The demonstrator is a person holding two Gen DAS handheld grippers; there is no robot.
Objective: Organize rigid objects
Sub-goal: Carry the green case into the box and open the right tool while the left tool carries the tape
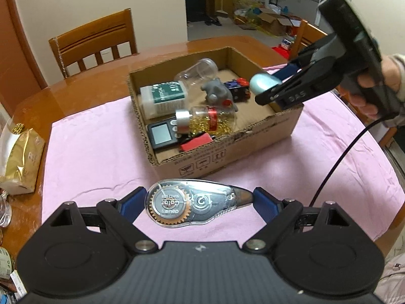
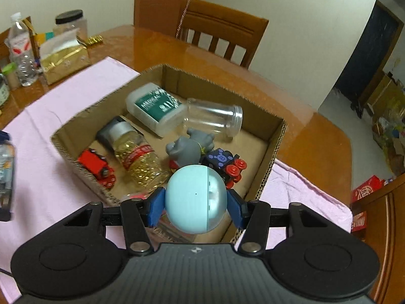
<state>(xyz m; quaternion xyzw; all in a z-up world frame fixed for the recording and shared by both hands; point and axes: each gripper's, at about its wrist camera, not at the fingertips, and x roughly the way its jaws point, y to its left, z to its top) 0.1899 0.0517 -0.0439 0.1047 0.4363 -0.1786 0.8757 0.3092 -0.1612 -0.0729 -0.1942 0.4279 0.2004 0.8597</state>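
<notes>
Two items in transit, several already boxed.

Left gripper (image 1: 198, 202): clamped end to end on a clear correction-tape dispenser (image 1: 197, 202), held over the pink cloth (image 1: 88, 136) just short of the cardboard box (image 1: 227, 152). Not yet over the rim.

Cardboard box, contents from left: white case with green label (image 2: 155, 107); small device with a grey screen (image 1: 160, 135); jar of gold bits with silver cap (image 2: 135, 152), lying on its side; red toy vehicle (image 2: 97, 168); grey figurine (image 2: 188, 147); clear empty jar (image 2: 214, 117), lying down; dark toy with red wheels (image 2: 226, 164).

Right gripper (image 2: 195, 198): clenched on a pale blue round object (image 2: 195, 198), pads pressing its two sides, poised above the near right corner of the box.

Step in hand, by judgement: delivery of both pieces to the box, the right nearer completion.

Next move calls for: lowering the blue object into the bare floor at the right side, clear of the wheeled toy, then parting the jaws; being round, it may roll. The dispenser must be carried forward over the near wall into whatever gap remains.
</notes>
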